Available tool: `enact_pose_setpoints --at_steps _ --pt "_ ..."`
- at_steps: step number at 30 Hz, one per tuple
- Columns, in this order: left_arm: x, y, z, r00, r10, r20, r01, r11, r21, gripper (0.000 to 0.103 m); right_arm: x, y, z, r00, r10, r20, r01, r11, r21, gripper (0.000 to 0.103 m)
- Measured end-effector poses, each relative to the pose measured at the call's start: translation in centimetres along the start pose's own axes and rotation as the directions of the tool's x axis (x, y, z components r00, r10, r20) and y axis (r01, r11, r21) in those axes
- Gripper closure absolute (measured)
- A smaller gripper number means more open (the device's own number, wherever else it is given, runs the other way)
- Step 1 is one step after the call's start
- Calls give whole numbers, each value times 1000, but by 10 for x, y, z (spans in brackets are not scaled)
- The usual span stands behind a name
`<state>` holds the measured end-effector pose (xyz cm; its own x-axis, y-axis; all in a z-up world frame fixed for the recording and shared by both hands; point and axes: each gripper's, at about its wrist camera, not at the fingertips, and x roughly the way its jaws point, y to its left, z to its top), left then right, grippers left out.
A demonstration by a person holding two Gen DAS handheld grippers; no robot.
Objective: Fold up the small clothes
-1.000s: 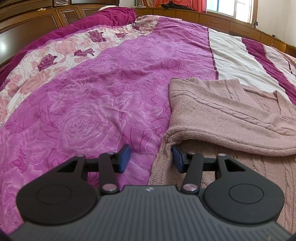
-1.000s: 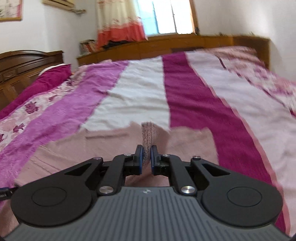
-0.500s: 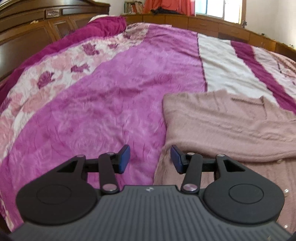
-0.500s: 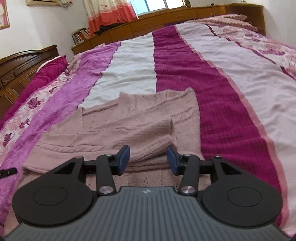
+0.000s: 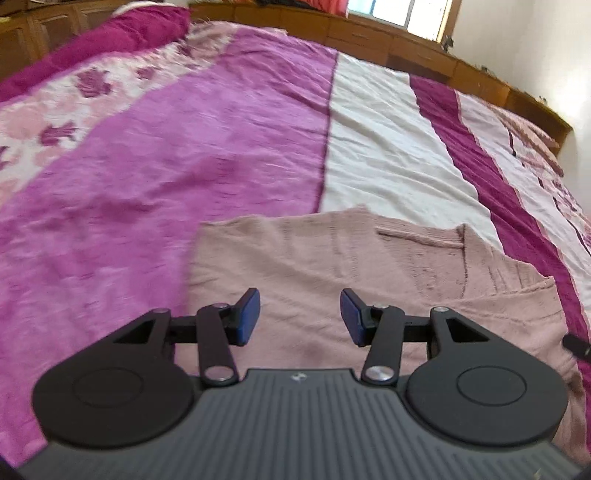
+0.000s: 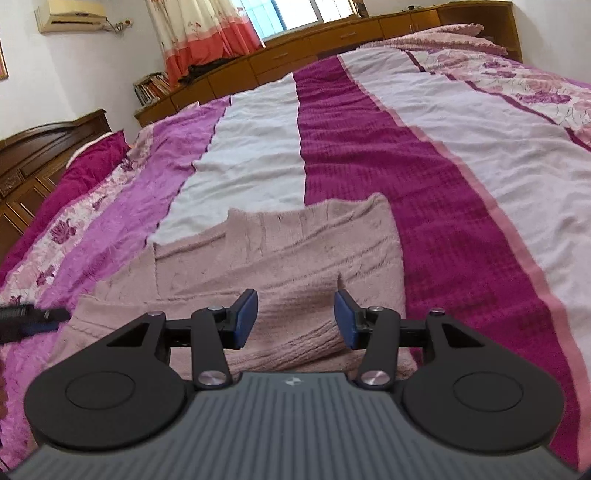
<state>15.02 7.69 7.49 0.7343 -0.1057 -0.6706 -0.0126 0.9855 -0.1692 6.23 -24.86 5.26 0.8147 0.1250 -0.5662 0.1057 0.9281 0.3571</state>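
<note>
A dusty-pink knit sweater (image 5: 332,266) lies flat on the bed, with a sleeve folded across its body. It also shows in the right wrist view (image 6: 288,266). My left gripper (image 5: 300,317) is open and empty, held above the sweater's left part. My right gripper (image 6: 295,317) is open and empty above the folded sleeve near the sweater's right edge. The left gripper's tip (image 6: 26,317) shows at the left edge of the right wrist view.
The bedspread (image 6: 406,155) has purple, white, magenta and floral stripes. A dark wooden headboard (image 6: 40,147) stands at the left. Low wooden cabinets (image 6: 332,40) run along the far side under a window with curtains. A magenta pillow (image 5: 110,33) lies at the far left.
My right gripper opened and let go of the sleeve, which now lies folded across the sweater. My left gripper moved right and up, from the sweater's left edge to above its body.
</note>
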Motion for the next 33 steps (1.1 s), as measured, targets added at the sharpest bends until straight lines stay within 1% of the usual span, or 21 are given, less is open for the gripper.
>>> enact_pose_setpoints --at_steps 3,8,10,13,17,20,22,25,27,28,30,33 --pt "23 -14 10 999 -4 -38 4 1000 0 53 8 -3 -6 1000 -3 -12 3 1000 6 49" --pt "57 -11 28 994 25 -110 -35 996 -88 54 13 -12 -13 1000 23 -4 -22 999 35 49" --pt "66 -8 35 990 32 -138 -48 993 -108 54 14 -14 -14 999 32 2 -32 998 47 49" --pt "77 -10 43 985 46 -169 -65 992 -109 54 14 -16 -16 999 40 14 -40 997 58 49" --pt "89 -15 44 968 90 -236 -114 990 -88 58 13 -16 -18 999 42 24 -43 998 54 49" --pt "89 -18 43 962 90 -257 -113 991 -78 59 12 -17 -17 999 46 27 -48 997 60 49" --pt "88 -17 42 959 86 -271 -113 990 -85 62 11 -18 -17 998 48 30 -50 996 67 49" --pt "87 -15 41 955 90 -282 -123 987 -101 72 10 -17 -17 998 47 32 -49 996 70 49" --pt "87 -12 40 957 87 -278 -123 986 -115 88 10 -17 -17 998 46 33 -48 997 68 49" --pt "87 -11 40 959 79 -274 -117 985 -127 92 10 -16 -17 998 44 33 -46 997 66 49" --pt "83 -7 38 965 57 -255 -99 983 -153 96 10 -16 -16 998 44 34 -46 997 60 49" --pt "74 -4 34 977 34 -213 -69 984 -164 97 10 -12 -16 998 51 38 -52 998 26 49"
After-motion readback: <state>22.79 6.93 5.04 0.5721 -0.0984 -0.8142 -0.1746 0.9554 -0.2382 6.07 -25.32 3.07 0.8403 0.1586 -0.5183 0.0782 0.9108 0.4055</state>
